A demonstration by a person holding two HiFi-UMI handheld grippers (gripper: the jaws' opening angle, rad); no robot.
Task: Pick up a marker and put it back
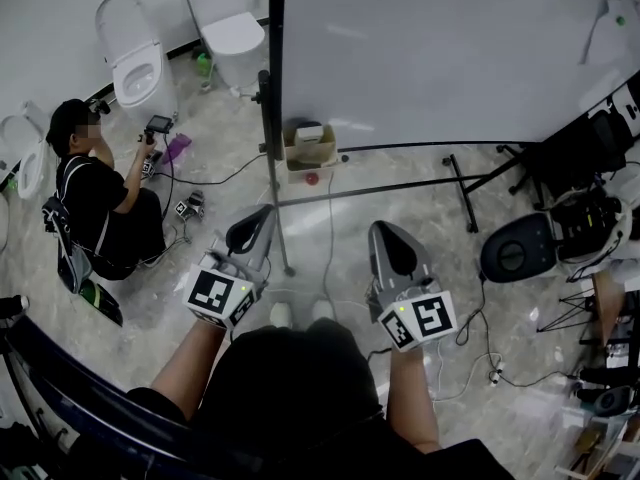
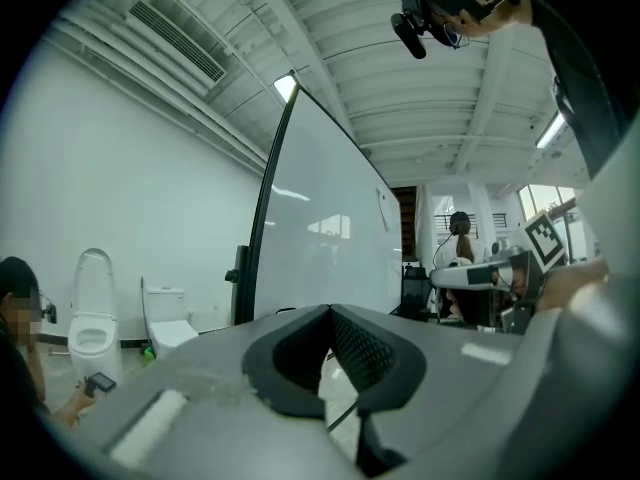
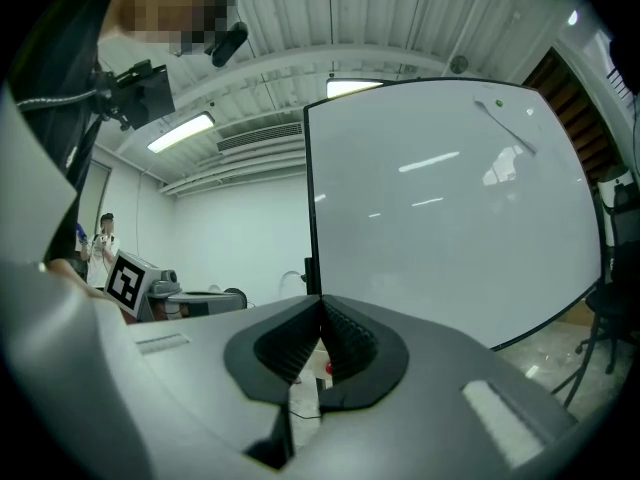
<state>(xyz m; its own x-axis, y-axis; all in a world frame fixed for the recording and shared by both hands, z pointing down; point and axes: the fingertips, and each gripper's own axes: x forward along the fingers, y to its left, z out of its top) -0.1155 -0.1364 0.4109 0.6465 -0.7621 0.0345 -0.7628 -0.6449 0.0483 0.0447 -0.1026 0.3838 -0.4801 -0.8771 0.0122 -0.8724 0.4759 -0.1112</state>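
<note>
The person's grey left gripper [image 1: 264, 211] and grey right gripper [image 1: 385, 228] are both pointing level toward the big white whiteboard on its black stand [image 1: 450, 48]. The left jaws are pressing fully together with nothing between them, and the right jaws are likewise closed and empty. A small whitish piece with a green spot [image 1: 620, 13] is sitting near the board's far right edge, well apart from both grippers; whether that is the marker I cannot tell

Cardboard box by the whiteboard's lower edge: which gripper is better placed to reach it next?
Probably the right gripper: shut and empty, it points at the cardboard box. The left gripper, also shut, sits beyond the stand post.
</note>
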